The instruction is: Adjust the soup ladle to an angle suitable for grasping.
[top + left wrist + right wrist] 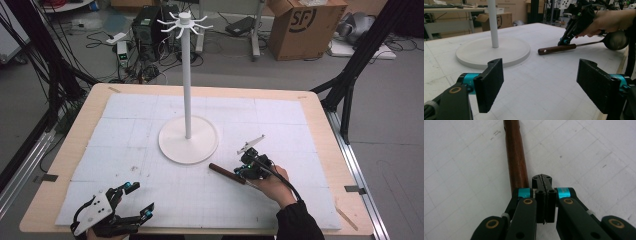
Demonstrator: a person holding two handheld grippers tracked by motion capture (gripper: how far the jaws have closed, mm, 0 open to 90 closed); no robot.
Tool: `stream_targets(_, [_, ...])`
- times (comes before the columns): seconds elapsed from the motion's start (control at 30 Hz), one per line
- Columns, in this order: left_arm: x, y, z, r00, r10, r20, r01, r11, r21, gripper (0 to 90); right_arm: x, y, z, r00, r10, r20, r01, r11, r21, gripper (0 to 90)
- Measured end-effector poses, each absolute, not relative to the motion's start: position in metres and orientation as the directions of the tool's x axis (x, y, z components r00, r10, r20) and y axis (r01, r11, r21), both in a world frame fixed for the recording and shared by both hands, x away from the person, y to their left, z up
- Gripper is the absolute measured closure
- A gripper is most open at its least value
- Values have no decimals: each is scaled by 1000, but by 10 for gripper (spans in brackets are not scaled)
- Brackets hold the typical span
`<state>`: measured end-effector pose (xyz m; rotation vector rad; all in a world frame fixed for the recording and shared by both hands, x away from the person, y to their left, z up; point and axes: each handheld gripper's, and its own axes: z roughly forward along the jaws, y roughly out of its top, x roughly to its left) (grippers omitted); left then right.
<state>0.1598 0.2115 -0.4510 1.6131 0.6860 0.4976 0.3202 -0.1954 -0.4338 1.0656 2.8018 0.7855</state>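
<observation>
A ladle lies on the white mat, its brown wooden handle [226,173] [556,49] [515,157] pointing toward the stand. In the left gripper view its thin metal shaft runs to a dark round bowl [616,40] under the person's hand. My right gripper [240,172] [563,41] [542,178] is shut, pads pressed flat together, tips down at the mat just beside the handle's shaft end; nothing shows between them. My left gripper [135,201] [540,82] hovers wide open and empty near the front left edge of the table.
A white hook stand has a round base [172,145] [474,58] mid-table, a tall pole [187,80] and radial hooks on top [185,22]. The mat [125,150] covers most of the wooden table. Cardboard boxes, cables and equipment lie on the floor behind.
</observation>
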Motion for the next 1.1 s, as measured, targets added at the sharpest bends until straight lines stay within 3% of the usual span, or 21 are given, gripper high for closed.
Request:
stream_targets(0.27, [159,212,-451,728,682,-66,152,-68,986,222,312,-220,-423,-722,685,100,599,545,587,900])
stream_targets(0.57, [160,211,-451,730,681,-63,154,-74,985,222,271,-244,-415,-713,694,98,529,440,726,900])
stream_targets(1.1, [160,211,-451,730,680,-60,150,-75,986,222,233,-258,-396,-710,698,94,456,354,816,900])
